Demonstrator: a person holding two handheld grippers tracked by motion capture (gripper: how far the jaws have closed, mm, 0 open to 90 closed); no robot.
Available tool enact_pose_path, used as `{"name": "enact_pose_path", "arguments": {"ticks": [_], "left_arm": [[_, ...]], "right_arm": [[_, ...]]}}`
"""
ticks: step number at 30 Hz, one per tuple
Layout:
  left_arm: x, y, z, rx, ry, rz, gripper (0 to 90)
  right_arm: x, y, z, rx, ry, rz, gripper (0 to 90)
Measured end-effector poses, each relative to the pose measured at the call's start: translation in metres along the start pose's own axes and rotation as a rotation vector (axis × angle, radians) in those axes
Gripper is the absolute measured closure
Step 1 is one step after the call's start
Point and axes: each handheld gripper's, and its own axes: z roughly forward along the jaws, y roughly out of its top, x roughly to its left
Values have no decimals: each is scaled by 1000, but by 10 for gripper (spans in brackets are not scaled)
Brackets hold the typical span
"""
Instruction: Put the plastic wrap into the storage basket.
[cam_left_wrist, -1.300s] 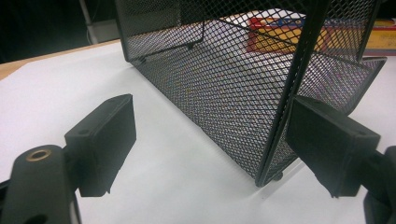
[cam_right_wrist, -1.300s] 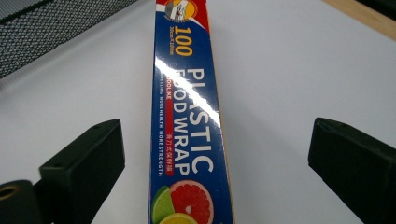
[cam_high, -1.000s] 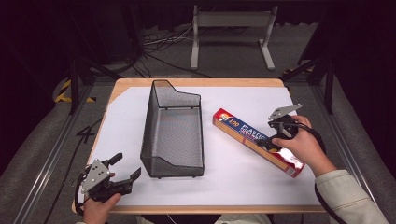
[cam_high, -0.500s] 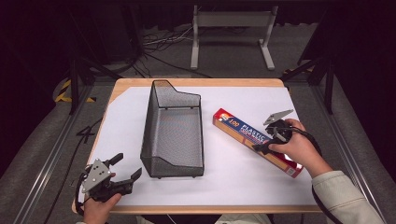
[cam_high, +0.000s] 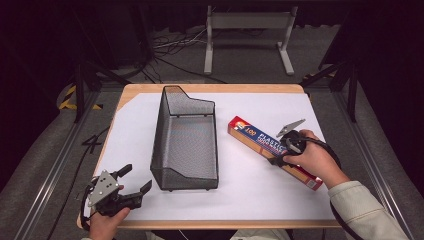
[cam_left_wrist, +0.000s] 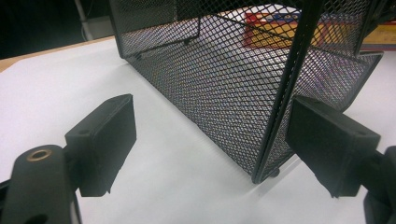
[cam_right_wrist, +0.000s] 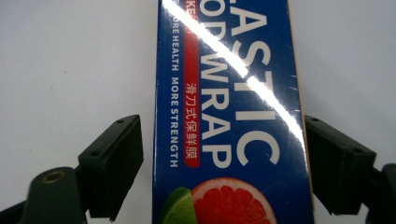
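White paper covers the wooden table (cam_high: 300, 90), with dark floor and cables beyond it at 12 o'clock. From the high view, a black mesh basket (cam_high: 185, 142) sits left of centre, and a long plastic wrap box (cam_high: 255, 140) lies diagonally at 3 o'clock of it. The right gripper (cam_high: 277, 157) is down over the box's middle, though its jaws are hard to read from there. The right gripper view settles it: the 2 jaws stand apart, 1 on each long side of the box (cam_right_wrist: 229, 116), not yet pressing it. The left gripper (cam_high: 135, 180) rests at 7 o'clock near the table edge, jaws apart and empty. Its own view shows the basket's near corner (cam_left_wrist: 280, 98) between them, and the box visible through the mesh.
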Motion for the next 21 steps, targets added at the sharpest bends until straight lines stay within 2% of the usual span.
{"name": "enact_pose_path", "arguments": {"ticks": [5,10,21], "left_arm": [[0,0,0,-1,1,-1,172],[0,0,0,-4,2,-1,172],[0,0,0,-6,4,-4,172]], "right_arm": [[2,0,1,69,-12,-5,295],[1,1,0,79,-31,-17,363],[1,3,-1,94,-31,-19,392]]}}
